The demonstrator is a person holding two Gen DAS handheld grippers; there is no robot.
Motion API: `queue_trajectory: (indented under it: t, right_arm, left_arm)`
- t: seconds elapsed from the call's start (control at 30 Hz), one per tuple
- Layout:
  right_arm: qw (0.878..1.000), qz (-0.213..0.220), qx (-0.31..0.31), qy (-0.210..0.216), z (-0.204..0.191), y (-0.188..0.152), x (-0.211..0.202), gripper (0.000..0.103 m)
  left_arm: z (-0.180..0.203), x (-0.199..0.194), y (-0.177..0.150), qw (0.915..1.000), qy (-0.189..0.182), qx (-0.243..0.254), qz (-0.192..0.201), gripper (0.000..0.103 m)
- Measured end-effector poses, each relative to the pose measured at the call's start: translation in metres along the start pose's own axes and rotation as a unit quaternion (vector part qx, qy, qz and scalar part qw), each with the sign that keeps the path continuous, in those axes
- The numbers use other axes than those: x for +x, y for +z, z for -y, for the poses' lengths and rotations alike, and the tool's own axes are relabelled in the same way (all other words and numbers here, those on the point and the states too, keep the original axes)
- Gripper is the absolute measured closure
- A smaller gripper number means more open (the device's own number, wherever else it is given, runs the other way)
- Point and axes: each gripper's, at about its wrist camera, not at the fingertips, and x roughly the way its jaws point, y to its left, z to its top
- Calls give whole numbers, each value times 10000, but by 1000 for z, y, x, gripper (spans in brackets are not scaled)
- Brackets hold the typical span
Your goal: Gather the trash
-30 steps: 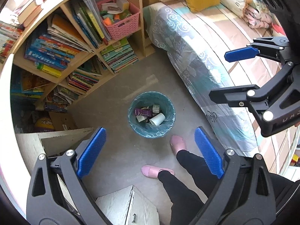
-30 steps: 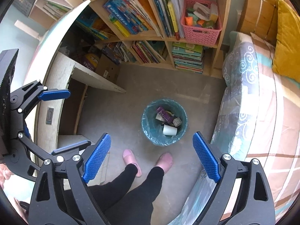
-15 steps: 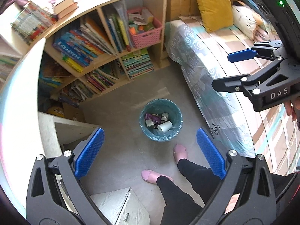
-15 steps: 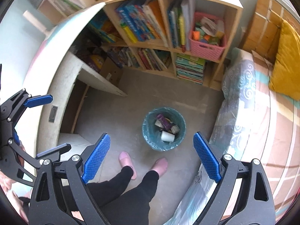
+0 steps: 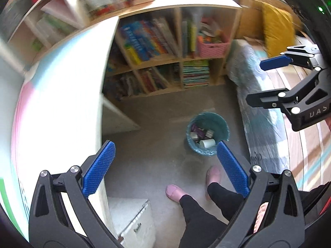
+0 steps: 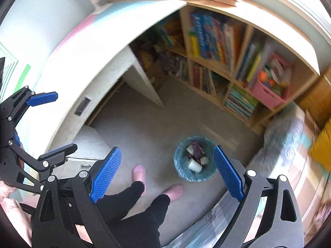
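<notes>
Both views have swung leftward; two tools, left tool (image 5: 164,168) and right tool (image 6: 165,172), gape wide above one bin (image 5: 221,122).

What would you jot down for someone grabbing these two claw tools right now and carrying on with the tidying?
Left gripper: open, holding nothing, high above the floor.
Right gripper: open, holding nothing, also held high.
The lined bin stands on the floor by the bed, in front of the person's pink slippers. It already holds a white cup, a purple wrapper and other small bits.
Done: those pieces are binned.
Left: no loose trash shows on the floor in these blurred views; look round for more.
</notes>
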Motion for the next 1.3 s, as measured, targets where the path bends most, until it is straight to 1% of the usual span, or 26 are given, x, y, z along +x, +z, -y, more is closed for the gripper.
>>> queue_trajectory:
  t: [0.13,0.33,0.43,0.57,0.63,0.8,1.07,1.13,1.3]
  right_arm:
    - [9990,20,-430,103,-30,20,5,13]
    - [9937,-37,-1068,325,-84,44,18,13]
    - [9907,-65,-1273,474,-109,53,23,13]
    - [9838,-79,-1678,619,-147,65,29,13]
    - [9809,-81,-1814,695,-164,69,31,13]
    - [9727,-97,-2148,870,-205,80,39,13]
    - [9580,-121,-2661,1062,-269,87,51,13]
    - [9535,-129,-2799,1108,-283,88,54,13]
    - [9424,-128,-3107,1231,-317,91,57,13]
  left_arm:
    - [-33,-10,-18,9983,260,-530,2,7]
    - [-75,-23,-43,9920,451,-1181,-33,7]
    - [-95,-30,-58,9870,591,-1494,-17,7]
    - [-123,-36,-79,9774,711,-1991,-30,7]
    - [-133,-39,-87,9737,795,-2135,-31,7]
    - [-163,-47,-113,9590,986,-2655,-56,7]
    - [-203,-63,-157,9366,1291,-3258,-44,7]
    - [-213,-67,-166,9290,1380,-3434,-35,7]
    - [-232,-76,-190,9114,1460,-3848,9,7]
